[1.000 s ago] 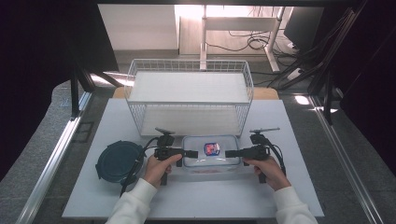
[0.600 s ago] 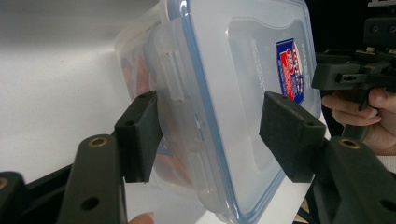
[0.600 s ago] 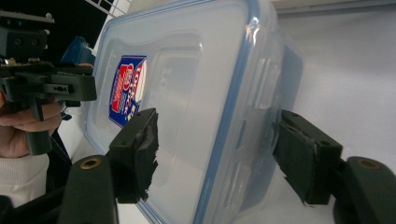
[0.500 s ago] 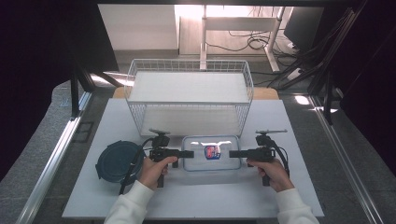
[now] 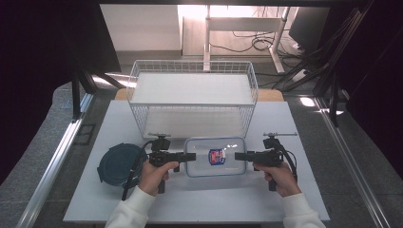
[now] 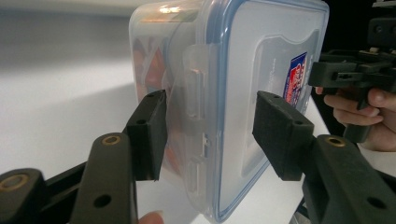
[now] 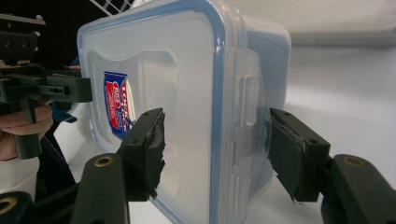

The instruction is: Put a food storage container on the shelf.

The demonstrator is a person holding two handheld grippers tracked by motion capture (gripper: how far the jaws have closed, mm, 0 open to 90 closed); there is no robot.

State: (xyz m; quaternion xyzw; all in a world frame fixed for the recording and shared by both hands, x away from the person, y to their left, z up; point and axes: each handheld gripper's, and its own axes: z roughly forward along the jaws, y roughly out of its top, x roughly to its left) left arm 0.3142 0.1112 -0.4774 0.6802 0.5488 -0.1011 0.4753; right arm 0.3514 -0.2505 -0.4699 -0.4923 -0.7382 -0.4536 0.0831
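Your left hand-held gripper sits at the left short end of the clear plastic box, and your right hand-held gripper sits at the opposite end, so the box lies between the two, on the white bench just in front of the white wire basket.

In the left gripper view, your left hand-held gripper straddles the box across its lid and base, over the end latch. Its jaws have just been closing with the box between them. One pad lies against the base side, while a gap still shows between the other pad and the lid, so this one is not yet clamped.

In the right gripper view, your right hand-held gripper takes the box the same way. Its jaws have also just been closing, and both worn pads press on the box, one on the lid, one on the base: it is gripping the box.

The lid has a blue rim and carries a red and blue label. A round dark blue lid lies on the bench to the left of your left hand, apart from the box.
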